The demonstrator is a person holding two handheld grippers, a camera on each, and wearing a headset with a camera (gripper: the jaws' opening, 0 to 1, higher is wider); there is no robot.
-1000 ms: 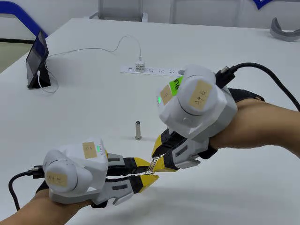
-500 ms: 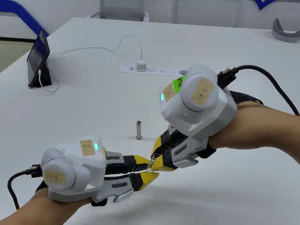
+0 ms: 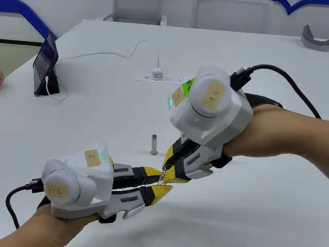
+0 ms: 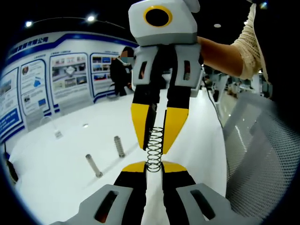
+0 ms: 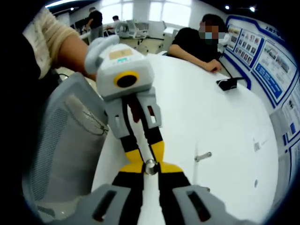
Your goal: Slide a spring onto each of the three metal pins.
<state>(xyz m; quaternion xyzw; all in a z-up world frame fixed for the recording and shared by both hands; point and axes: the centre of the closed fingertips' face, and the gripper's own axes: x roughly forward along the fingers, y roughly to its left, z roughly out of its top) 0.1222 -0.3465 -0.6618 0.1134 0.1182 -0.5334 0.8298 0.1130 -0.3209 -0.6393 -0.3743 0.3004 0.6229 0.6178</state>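
Note:
A small metal spring (image 3: 163,176) (image 4: 154,147) spans the gap where my two grippers meet tip to tip, low above the white table (image 3: 103,118). My left gripper (image 3: 160,188) (image 4: 154,168) is shut on its near end. My right gripper (image 3: 169,172) (image 5: 151,168) comes from the upper right and is shut on the far part; there the spring (image 5: 150,165) shows end-on. Whether a pin sits inside it I cannot tell. One bare pin (image 3: 153,144) (image 4: 93,165) stands upright just beyond the tips. A second pin (image 4: 120,146) beside it looks ribbed. Another pin (image 5: 203,156) shows on the table.
A tablet on a stand (image 3: 45,64) is at the far left, with a cable running to a power strip (image 3: 162,78) at the back. A grey mesh chair (image 4: 258,154) stands by the table's edge. A person (image 5: 201,42) sits at the far side.
The grippers stay tip to tip on the spring and have drifted slightly left. The head camera has shifted a little. The standing pin has not moved.

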